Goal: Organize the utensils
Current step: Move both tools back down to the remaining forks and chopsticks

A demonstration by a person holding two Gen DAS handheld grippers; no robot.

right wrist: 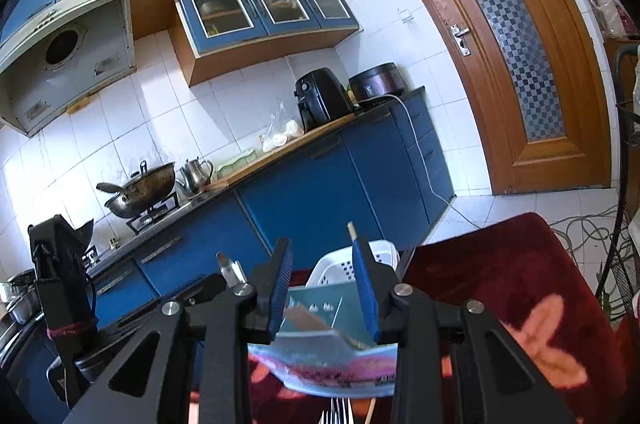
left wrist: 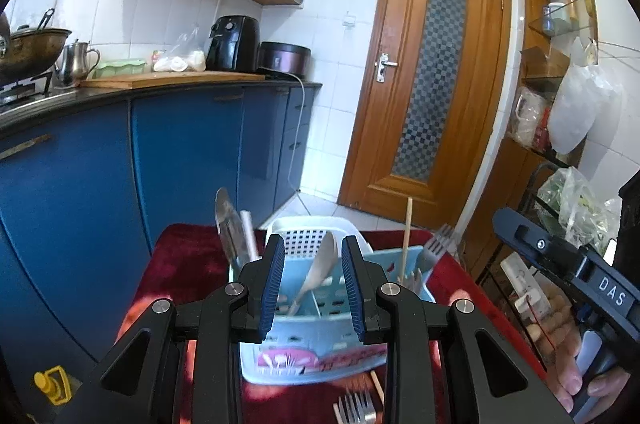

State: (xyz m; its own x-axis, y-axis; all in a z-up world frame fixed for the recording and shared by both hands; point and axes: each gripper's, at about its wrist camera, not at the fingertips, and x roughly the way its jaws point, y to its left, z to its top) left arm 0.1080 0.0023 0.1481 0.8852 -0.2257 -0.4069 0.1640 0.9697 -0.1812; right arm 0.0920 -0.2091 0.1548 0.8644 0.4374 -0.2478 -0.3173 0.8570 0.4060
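- Left hand-held gripper [left wrist: 313, 288]: blue-padded jaws parted, nothing between the pads; hovering just near side of the light-blue slotted plastic utensil caddy [left wrist: 320, 336].
- Right hand-held gripper [right wrist: 325, 294]: jaws likewise released, empty, above the caddy's near wall.
- Caddy sitting on dark-red floral cloth-covered surface [left wrist: 180, 264], white perforated plastic basket [left wrist: 308, 234] touching its far side.
- Inside the caddy, upright or leaning: metal spoon [left wrist: 320, 268] in middle compartment, steel knife blade [left wrist: 226, 228] at left, wooden chopstick [left wrist: 406, 240] and steel fork [left wrist: 438, 246] at right.
- Second steel fork [left wrist: 354, 410] flat on the cloth, near side of caddy, beside a wooden stick [left wrist: 377, 386].
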